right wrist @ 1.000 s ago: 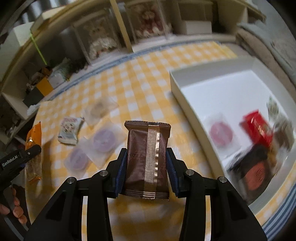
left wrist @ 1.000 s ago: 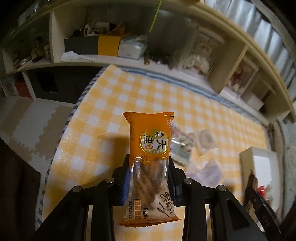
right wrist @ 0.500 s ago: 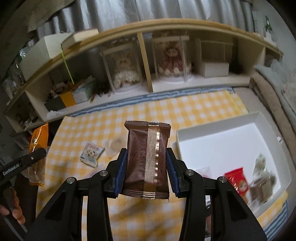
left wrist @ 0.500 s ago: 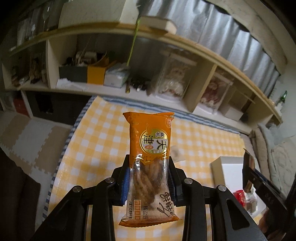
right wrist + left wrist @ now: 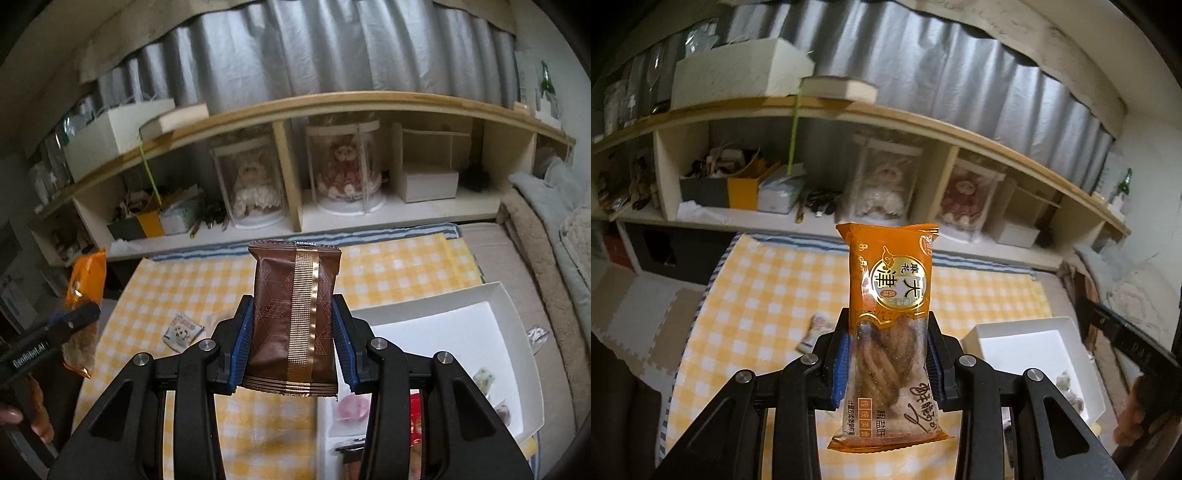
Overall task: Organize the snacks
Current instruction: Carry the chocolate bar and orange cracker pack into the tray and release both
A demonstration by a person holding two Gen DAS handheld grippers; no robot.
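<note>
You are holding the left tongs point(image 5: 886, 363) closed on an orange snack packet point(image 5: 889, 332), which is standing upright between the blue pads, well above the yellow-checked cloth point(image 5: 768, 291). Your right tongs point(image 5: 292, 343) are gripping a brown wrapped snack point(image 5: 293, 321) the same way, upright and raised above the cloth. The white box point(image 5: 436, 325) is sitting to the right of the brown snack, on the right end of the cloth, and it is holding a few packets, among them a pink round one point(image 5: 351, 408) and a red one point(image 5: 415, 424). A small white packet point(image 5: 183, 330) is lying on the cloth to the left of the box, well apart from it. The shelf point(image 5: 332, 107) with two dolls in clear cases is running behind the box.
</note>
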